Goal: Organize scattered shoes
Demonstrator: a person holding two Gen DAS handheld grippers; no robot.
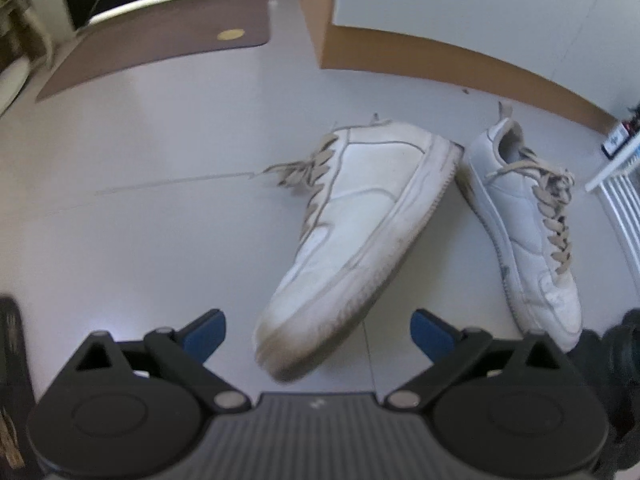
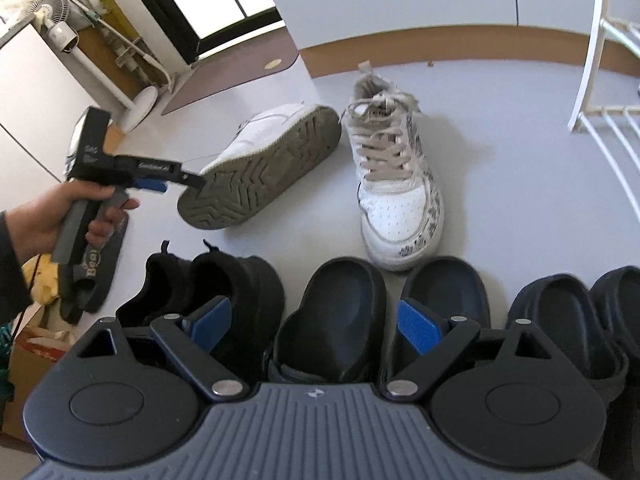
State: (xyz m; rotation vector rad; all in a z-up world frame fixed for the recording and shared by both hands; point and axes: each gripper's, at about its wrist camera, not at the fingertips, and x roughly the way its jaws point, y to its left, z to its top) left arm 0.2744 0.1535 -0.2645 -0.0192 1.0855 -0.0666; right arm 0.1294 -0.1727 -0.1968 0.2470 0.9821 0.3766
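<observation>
A white sneaker [image 1: 352, 240] with beige laces lies tipped on its side on the pale floor, its grey tread [image 2: 264, 172] facing the right wrist camera. Its mate [image 1: 524, 232] stands upright just to the right, toe toward me [image 2: 396, 184]. My left gripper [image 1: 318, 334] is open, and the tipped sneaker's toe reaches in between its blue pads [image 1: 204, 332]. In the right wrist view a hand holds that left gripper [image 2: 184, 179] at the sole's toe end. My right gripper [image 2: 316, 328] is open and holds nothing, hovering over a row of dark shoes.
Black sneakers [image 2: 224, 288] and several dark slippers [image 2: 336, 312] line the near floor edge. A slide sandal [image 2: 96, 272] lies at left. A white wire rack [image 2: 600, 100] stands at right, a brown mat [image 2: 240, 72] and wooden skirting [image 1: 440, 60] behind. A fan [image 2: 52, 12] stands far left.
</observation>
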